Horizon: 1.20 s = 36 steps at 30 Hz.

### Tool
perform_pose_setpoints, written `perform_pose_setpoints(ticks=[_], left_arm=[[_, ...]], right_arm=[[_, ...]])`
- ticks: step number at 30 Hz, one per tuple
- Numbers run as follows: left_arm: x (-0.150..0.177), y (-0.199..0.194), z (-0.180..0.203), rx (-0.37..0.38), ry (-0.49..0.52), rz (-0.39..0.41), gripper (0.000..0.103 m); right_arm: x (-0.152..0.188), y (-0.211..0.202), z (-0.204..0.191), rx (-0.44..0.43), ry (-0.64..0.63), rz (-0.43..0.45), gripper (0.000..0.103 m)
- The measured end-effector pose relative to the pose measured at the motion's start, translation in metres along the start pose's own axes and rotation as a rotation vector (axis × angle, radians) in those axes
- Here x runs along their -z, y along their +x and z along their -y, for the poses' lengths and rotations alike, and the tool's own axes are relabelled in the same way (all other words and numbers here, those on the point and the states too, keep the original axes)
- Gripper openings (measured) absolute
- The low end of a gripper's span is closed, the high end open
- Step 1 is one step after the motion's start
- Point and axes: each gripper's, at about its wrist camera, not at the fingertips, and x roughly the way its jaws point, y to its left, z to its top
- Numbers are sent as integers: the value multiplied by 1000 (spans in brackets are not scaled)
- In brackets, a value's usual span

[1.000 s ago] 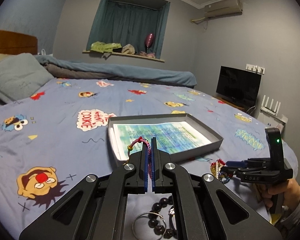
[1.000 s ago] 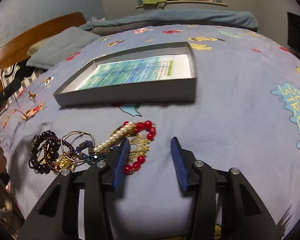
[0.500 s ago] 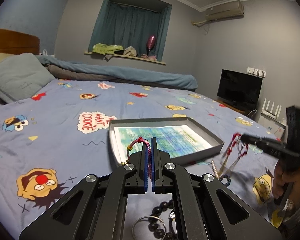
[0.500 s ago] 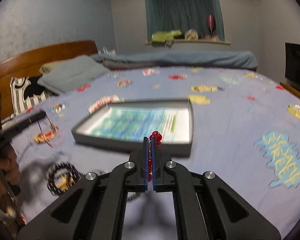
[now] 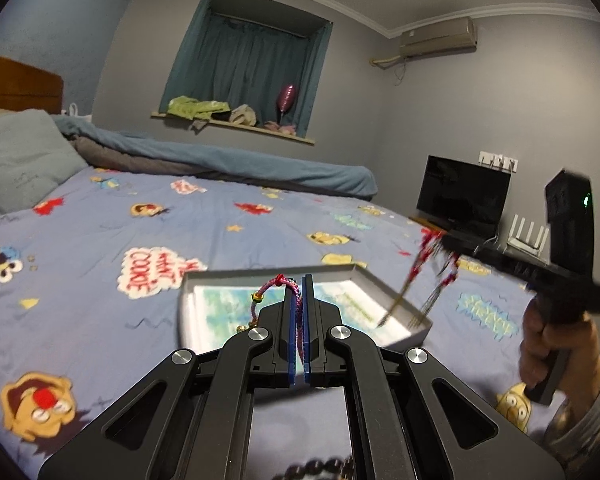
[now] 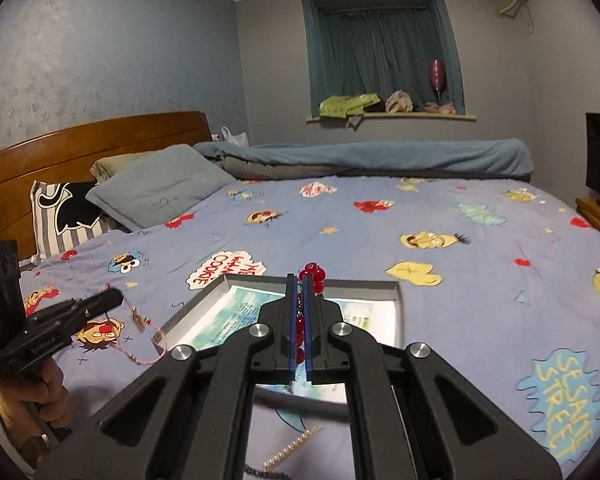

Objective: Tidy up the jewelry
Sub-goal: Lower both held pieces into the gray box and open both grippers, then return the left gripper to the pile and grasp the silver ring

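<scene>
A shallow grey tray (image 5: 366, 276) with a printed sheet inside lies on the cartoon bedsheet. My left gripper (image 5: 299, 280) is shut on a pink braided cord bracelet (image 5: 296, 300) just in front of the tray. In the right wrist view the left gripper (image 6: 114, 298) hangs left of the tray (image 6: 399, 312), the cord (image 6: 140, 344) dangling from it. My right gripper (image 6: 299, 280) is shut on a red bead bracelet (image 6: 315, 273) above the tray's near edge. A pearl strand (image 6: 292, 448) hangs below it. In the left wrist view the right gripper (image 5: 444, 240) holds blurred dangling jewelry (image 5: 418, 268).
Dark beads (image 5: 320, 465) lie on the sheet below my left gripper. A grey pillow (image 6: 160, 192) and wooden headboard (image 6: 92, 148) stand at the left, a rolled duvet (image 6: 380, 156) along the far side. A TV (image 5: 462, 192) is beyond the bed's right edge.
My right gripper shut on the red bead bracelet and lifted it off the bed up to the tray. The left gripper drifted toward the tray, still holding the cord.
</scene>
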Motion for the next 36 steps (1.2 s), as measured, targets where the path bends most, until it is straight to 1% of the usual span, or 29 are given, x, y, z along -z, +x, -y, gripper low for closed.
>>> perform_pose_setpoints(ticks=[5,7,9,10,12,14,15,17,18,19,20,21,22,23,24,25,26,27,32,36], left_arm=[[-7,30,4,9,-8,-20,3],[-9,48,8,9,20,-56,3],[-7,67,10,-16,53,-106,3],[-5,81,9,-29,56,-148,3],[0,99,2,-38,35,-211,3],[6,110,-5,-57,10,-256,3],[9,116,-10,-61,-10,-292,3],[13,117,-19,-80,-39,-313,3],[14,118,-25,-93,-60,-336,7],[15,118,-30,-93,-78,-346,18],[17,116,-34,-100,-92,-345,25],[17,115,-36,-110,-100,-345,39],[18,113,-37,-112,-100,-341,46],[18,112,-37,-112,-96,-338,49],[17,110,-36,-111,-91,-336,57],[16,110,-36,-109,-89,-335,70],[16,107,-35,-103,-87,-330,75],[15,105,-34,-97,-85,-324,78],[20,92,-27,-88,-48,-325,78],[22,74,-22,-70,-32,-306,78]], right_arm=[[10,29,4,7,10,-52,2],[15,44,10,8,30,-84,2],[21,55,12,13,38,-117,2],[24,59,13,18,38,-130,2],[31,68,13,28,39,-160,2],[37,74,12,43,32,-183,2],[39,76,12,47,33,-194,2],[42,80,15,55,43,-215,3],[43,81,16,60,46,-223,3],[45,82,16,64,52,-234,3],[46,82,17,66,55,-241,3],[47,82,18,68,56,-246,3],[48,81,18,71,55,-250,4],[48,80,19,70,56,-247,5],[48,79,20,71,57,-244,9],[48,77,21,71,59,-239,15],[48,76,23,69,60,-234,31],[47,73,23,68,59,-221,44],[49,62,22,68,43,-197,45],[55,47,13,63,20,-183,45]])
